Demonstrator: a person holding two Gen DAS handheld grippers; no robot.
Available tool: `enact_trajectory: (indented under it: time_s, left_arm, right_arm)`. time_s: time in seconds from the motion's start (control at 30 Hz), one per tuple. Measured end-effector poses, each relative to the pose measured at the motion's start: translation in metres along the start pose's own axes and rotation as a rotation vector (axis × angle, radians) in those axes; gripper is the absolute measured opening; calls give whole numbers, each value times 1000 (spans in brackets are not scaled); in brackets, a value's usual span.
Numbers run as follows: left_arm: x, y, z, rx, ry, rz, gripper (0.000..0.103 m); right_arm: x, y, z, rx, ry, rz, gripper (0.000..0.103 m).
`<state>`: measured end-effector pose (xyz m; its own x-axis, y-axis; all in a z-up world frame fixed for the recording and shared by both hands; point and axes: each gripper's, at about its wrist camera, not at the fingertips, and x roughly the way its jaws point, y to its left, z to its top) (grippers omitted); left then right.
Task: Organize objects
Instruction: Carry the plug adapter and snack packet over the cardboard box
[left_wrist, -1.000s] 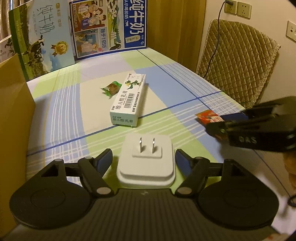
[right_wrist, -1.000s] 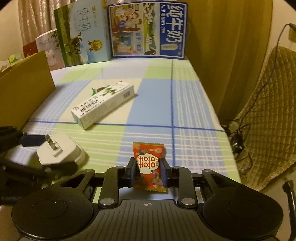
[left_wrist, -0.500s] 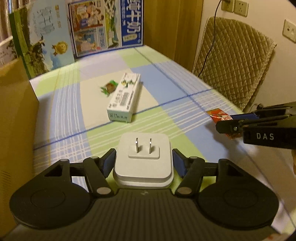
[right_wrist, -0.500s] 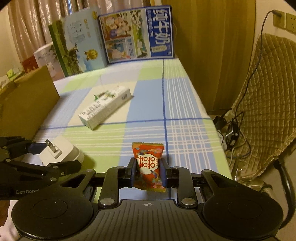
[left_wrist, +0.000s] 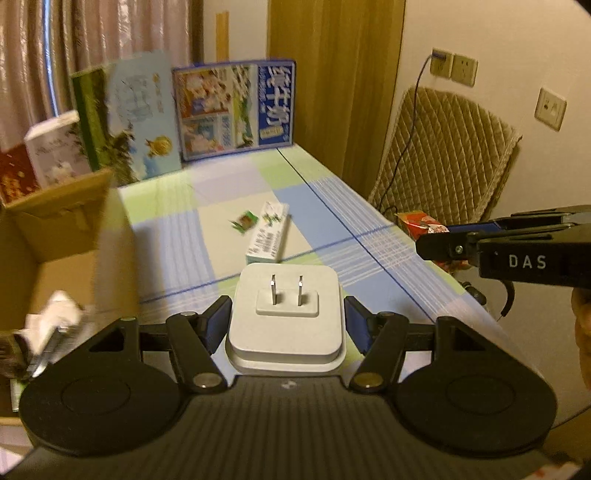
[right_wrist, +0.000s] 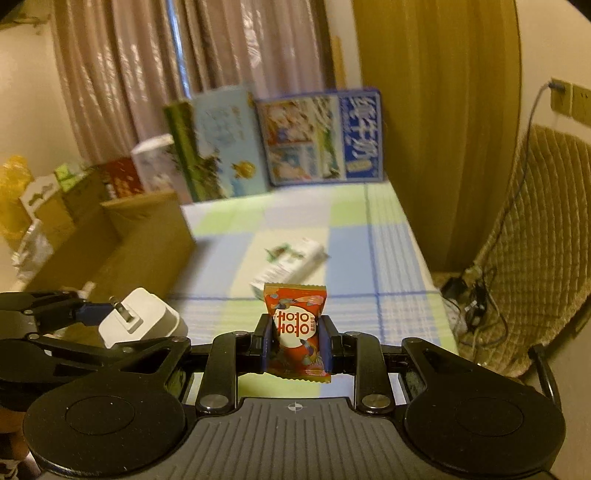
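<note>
Left gripper (left_wrist: 287, 325): blue-padded fingers (left_wrist: 218, 325) closed onto the flat sides of a white square plastic plug adapter (left_wrist: 286, 321); held clear of the table, two metal prongs pointing forward and slightly up, away from the camera.

Right gripper (right_wrist: 295, 341): fingers narrowed to a slim gap, pinching a small red-orange foil candy sachet (right_wrist: 295, 326) across its width; long axis upright, printed face toward the camera, top and bottom crimps free above and below the pads.

Key relation: open brown cardboard box (left_wrist: 55, 236) lies left and slightly forward of both loads; left gripper the nearer, its plug just beside the box's near wall. Crumpled white items visible inside, blurred. Likely drop point, so plug probably first, sachet crossing over after; judged only.

Left on the blue-green checked tablecloth (left_wrist: 332, 206): a long white-and-green cardboard tube carton (left_wrist: 267, 236), well ahead of the fingers, long axis running away and slightly right; a small green candy wrapper (left_wrist: 243, 221) just beside its far end. Neither gripper free to take them.

Milk cartons (left_wrist: 236, 110) upright at far edge.
</note>
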<state>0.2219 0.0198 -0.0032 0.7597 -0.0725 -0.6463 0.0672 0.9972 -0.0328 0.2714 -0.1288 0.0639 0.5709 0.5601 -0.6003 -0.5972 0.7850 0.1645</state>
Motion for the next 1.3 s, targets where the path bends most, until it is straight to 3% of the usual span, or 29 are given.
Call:
enact_trajectory:
  time_s: [0.33, 0.7, 1.0, 1.3]
  left_arm:
    - [-78, 41, -4, -36, -37, 62, 61]
    - [-151, 123, -25, -83, -66, 177, 61]
    - [-171, 186, -32, -115, -58, 252, 61]
    - [-154, 209, -29, -136, -36, 237, 61]
  right_arm:
    - [-25, 80, 7, -83, 7, 114, 23]
    - [-15, 163, 12, -189, 27, 217, 23]
    - [18, 214, 30, -222, 28, 273, 23]
    - [48, 223, 40, -210, 54, 275, 23]
